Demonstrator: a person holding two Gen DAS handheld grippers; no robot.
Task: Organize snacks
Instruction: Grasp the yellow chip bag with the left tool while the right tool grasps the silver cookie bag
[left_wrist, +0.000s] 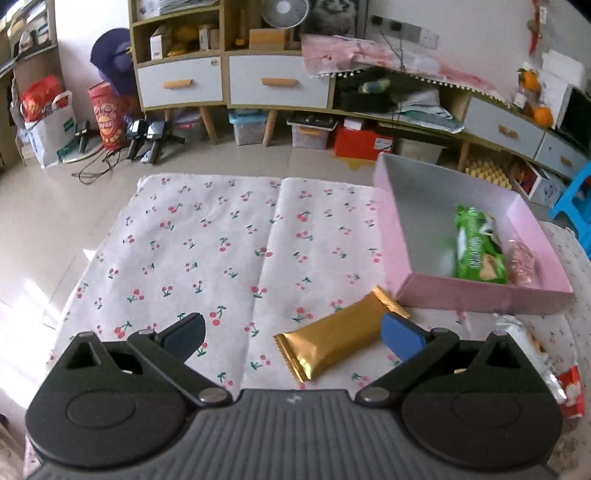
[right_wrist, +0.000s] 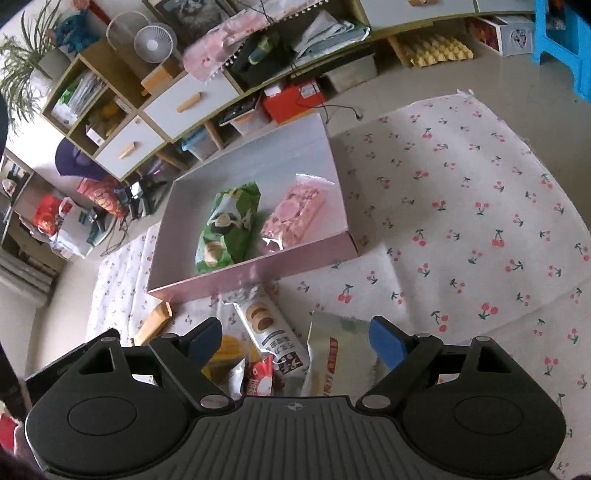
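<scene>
The gold snack bar (left_wrist: 341, 338) lies on the cherry cloth (left_wrist: 207, 243), low in the left wrist frame, between the fingers of the left gripper (left_wrist: 297, 334). These are released and wide; the blue right finger pad (left_wrist: 402, 338) overlaps its upper end. Just beyond stands the pink box (left_wrist: 476, 295) with a green packet (left_wrist: 476, 247) and a pink packet (left_wrist: 522, 264) inside.

Only the right wrist view shows the pile before the box: a white cookie packet (right_wrist: 267, 325) and a silver pouch (right_wrist: 338, 350) lie between the released fingers of the right gripper (right_wrist: 297, 341).

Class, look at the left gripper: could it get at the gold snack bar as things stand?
Probably yes: the left gripper has its jaws open, the gold snack bar lies uncovered on the cherry cloth between them.
</scene>
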